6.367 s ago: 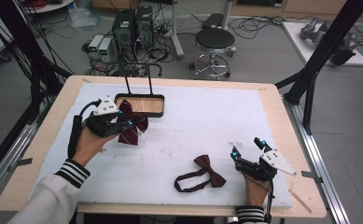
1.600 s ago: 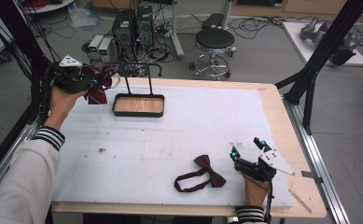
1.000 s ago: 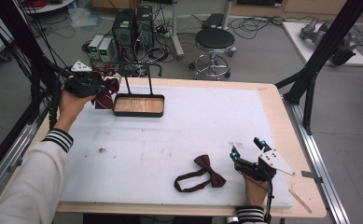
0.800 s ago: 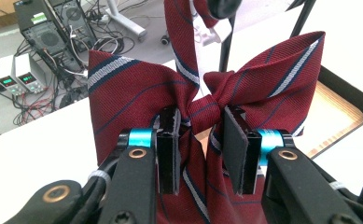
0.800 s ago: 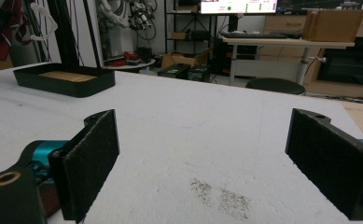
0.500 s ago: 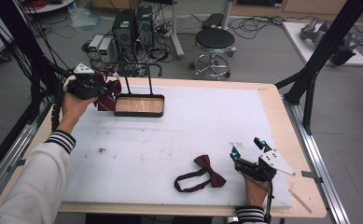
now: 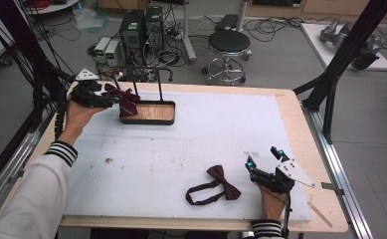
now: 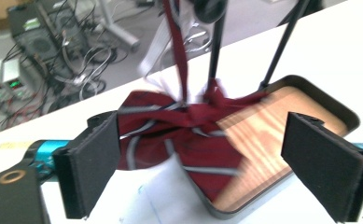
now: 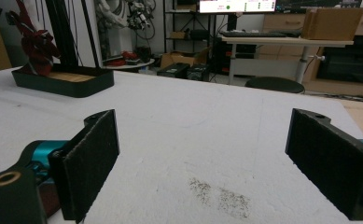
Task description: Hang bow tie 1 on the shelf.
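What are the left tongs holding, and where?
Nothing: left tongs stand open, jaws either side of the striped maroon fabric bow tie over the black tray.

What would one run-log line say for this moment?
left gripper: open, at striped maroon bow tie on black rack | right gripper: open, idle

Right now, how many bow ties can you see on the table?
2. A striped bow tie hangs at the rack, in front of the open left gripper; a plain bow tie lies flat beside the right gripper. None seems hidden.
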A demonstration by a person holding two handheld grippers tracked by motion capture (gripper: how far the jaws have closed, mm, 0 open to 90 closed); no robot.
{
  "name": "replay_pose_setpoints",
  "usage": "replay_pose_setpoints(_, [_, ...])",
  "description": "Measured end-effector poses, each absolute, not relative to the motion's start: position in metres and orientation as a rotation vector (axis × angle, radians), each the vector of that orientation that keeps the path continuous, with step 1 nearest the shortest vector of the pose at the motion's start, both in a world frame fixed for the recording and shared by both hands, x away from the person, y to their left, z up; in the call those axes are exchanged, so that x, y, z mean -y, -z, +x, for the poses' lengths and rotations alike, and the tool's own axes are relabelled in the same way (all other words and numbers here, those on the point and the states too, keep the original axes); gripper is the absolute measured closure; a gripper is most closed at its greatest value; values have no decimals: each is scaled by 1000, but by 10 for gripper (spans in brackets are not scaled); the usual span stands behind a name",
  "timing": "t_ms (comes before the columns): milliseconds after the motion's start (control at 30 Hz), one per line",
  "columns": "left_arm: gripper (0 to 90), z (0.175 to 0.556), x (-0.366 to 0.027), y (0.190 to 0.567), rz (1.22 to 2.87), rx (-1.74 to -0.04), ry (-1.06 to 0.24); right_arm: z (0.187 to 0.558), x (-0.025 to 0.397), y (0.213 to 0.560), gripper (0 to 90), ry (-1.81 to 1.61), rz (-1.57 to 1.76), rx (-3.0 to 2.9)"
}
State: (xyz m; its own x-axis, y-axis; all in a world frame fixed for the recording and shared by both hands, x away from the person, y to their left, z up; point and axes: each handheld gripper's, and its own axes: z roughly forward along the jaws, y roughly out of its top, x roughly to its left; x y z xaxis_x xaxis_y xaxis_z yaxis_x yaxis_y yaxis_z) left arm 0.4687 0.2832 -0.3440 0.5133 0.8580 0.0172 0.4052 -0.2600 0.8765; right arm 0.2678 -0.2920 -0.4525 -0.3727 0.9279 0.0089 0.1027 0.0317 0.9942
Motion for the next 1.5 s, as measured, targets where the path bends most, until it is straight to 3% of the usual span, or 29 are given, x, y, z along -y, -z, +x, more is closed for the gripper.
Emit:
replay_pose_setpoints(333, [102, 449, -288, 337, 1812, -934, -614, 268, 291, 452, 89, -1421, 1080, -1580])
replay_pose_setpoints(967, [103, 375, -301, 350, 1694, -747, -599, 268, 291, 452, 89, -1418, 1075, -1578])
replay_pose_setpoints(1500, [103, 335, -278, 370, 1641, -610, -529, 268, 291, 452, 89, -1413, 1067, -1576])
